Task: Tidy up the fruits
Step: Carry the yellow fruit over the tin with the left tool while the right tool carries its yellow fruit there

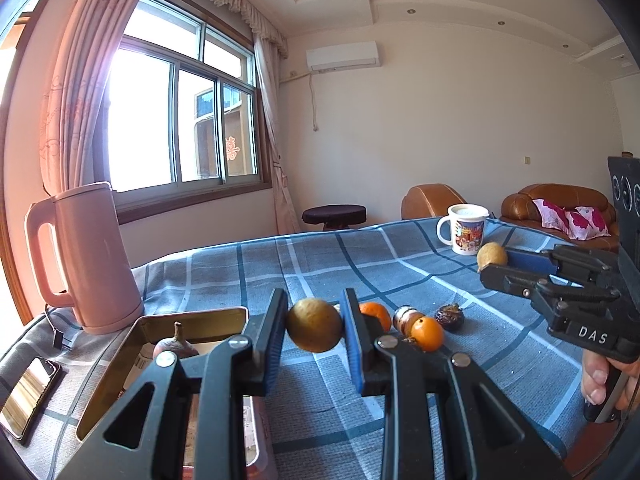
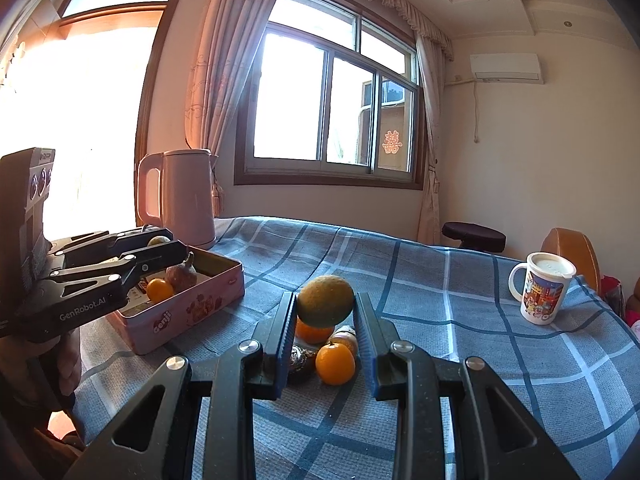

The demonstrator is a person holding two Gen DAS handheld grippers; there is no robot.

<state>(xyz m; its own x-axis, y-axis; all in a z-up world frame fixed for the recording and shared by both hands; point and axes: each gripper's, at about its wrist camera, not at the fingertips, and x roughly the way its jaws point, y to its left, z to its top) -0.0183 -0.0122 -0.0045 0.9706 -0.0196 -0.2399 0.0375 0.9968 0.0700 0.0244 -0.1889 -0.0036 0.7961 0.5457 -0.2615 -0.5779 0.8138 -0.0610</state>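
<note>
In the left wrist view my left gripper (image 1: 313, 301) is shut on a round yellow-green fruit (image 1: 314, 332), held above the checked tablecloth beside the open tin box (image 1: 192, 318). The right wrist view shows my right gripper (image 2: 326, 299) shut on a similar yellow-green fruit (image 2: 325, 308), lifted over a small pile. That pile holds two oranges (image 2: 335, 362), a brown-and-cream piece (image 2: 347, 338) and a dark wrinkled fruit (image 2: 301, 360). The pink tin box (image 2: 192, 310) contains an orange (image 2: 160, 290) and a brown stemmed fruit (image 2: 182, 274). My left gripper (image 2: 173, 241) hangs over it.
A pink kettle (image 1: 88, 256) stands behind the box, with a phone (image 1: 28, 392) at the table's left edge. A lidded cartoon mug (image 2: 542, 292) sits at the far right of the blue checked cloth (image 2: 440, 280). A stool and brown sofa lie beyond the table.
</note>
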